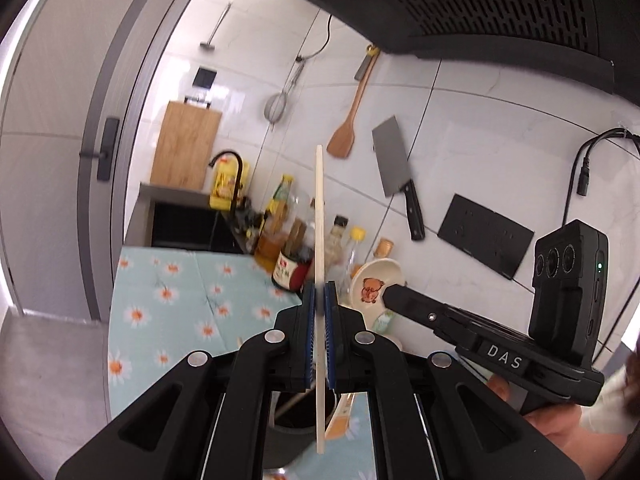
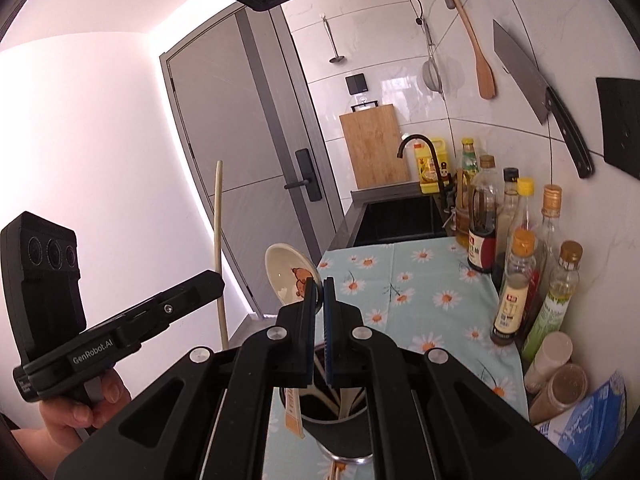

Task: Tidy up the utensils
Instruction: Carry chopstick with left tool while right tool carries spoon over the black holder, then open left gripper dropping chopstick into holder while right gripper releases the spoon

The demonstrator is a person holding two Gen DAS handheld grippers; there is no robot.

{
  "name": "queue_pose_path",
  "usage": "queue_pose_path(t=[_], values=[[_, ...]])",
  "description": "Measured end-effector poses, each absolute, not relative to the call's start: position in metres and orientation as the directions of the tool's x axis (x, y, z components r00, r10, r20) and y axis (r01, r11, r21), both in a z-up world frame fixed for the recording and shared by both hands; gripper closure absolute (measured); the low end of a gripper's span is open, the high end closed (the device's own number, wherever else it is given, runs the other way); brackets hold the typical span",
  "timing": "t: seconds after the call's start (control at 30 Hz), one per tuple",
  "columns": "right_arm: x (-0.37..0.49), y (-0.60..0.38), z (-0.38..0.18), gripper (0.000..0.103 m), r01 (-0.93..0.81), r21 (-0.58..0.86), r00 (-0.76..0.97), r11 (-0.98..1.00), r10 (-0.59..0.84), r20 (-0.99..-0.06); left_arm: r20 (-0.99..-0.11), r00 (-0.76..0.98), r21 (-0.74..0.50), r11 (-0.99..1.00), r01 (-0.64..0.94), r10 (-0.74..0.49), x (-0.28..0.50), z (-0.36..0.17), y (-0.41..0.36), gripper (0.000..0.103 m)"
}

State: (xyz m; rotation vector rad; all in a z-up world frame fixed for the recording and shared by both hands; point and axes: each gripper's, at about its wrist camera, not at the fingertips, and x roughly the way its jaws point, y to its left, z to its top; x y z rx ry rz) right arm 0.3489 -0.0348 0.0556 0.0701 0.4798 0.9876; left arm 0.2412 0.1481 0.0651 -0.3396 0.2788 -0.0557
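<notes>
Utensils up in the air on both sides right now. Left gripper [image 1: 319, 292] clamped tight on a long pale flat stick [image 1: 319, 216], probably a chopstick or thin spatula seen edge-on, poking up past the blue pads [image 1: 308, 320] and hanging down below them too. Right gripper [image 2: 318, 292] pinched on the handle end of a cream ceramic spoon [image 2: 290, 270] with a little bear printed in the bowl, spoon tilted up and left of the fingers. Just under both grippers, a dark utensil holder [image 2: 340, 420] with more pale handles and chopsticks standing in it, sitting on a light blue daisy tablecloth [image 2: 420, 300]. Further out along the wall, a row of oil and sauce bottles [image 2: 482, 232], then a black sink [image 2: 400, 220] with a black faucet. Up on the white tiles: cleaver [image 1: 394, 164], wooden spatula [image 1: 346, 132], wire strainer [image 1: 276, 106]. Wooden cutting board [image 2: 374, 146] leaning behind the sink.
</notes>
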Motion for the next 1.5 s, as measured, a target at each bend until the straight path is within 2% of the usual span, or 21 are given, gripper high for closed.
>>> queue_pose_path(t=[0.23, 0.87, 1.13, 1.2, 1.5], values=[[0.368, -0.025, 0.052, 0.099, -0.795, 0.272, 0.446, 0.542, 0.826, -0.344, -0.226, 0.973, -0.272, 0.962, -0.015, -0.049, 0.26, 0.066, 0.141, 0.099], [0.406, -0.018, 0.005, 0.099, -0.791, 0.327, 0.382, 0.517, 0.834, -0.397, -0.337, 0.941, -0.219, 0.97, -0.109, 0.029, 0.301, 0.019, 0.129, 0.099], [0.407, -0.015, -0.004, 0.095, -0.785, 0.349, 0.351, 0.512, 0.831, -0.431, -0.387, 0.921, -0.222, 0.967, -0.127, 0.032, 0.3, 0.005, 0.128, 0.098], [0.407, -0.017, -0.003, 0.089, -0.779, 0.361, 0.348, 0.512, 0.833, -0.43, -0.391, 0.92, -0.233, 0.963, -0.134, 0.033, 0.297, 0.004, 0.13, 0.098], [0.396, -0.031, 0.016, 0.089, -0.779, 0.364, 0.371, 0.511, 0.843, -0.39, -0.371, 0.927, -0.233, 0.962, -0.143, 0.047, 0.278, 0.016, 0.13, 0.098]])
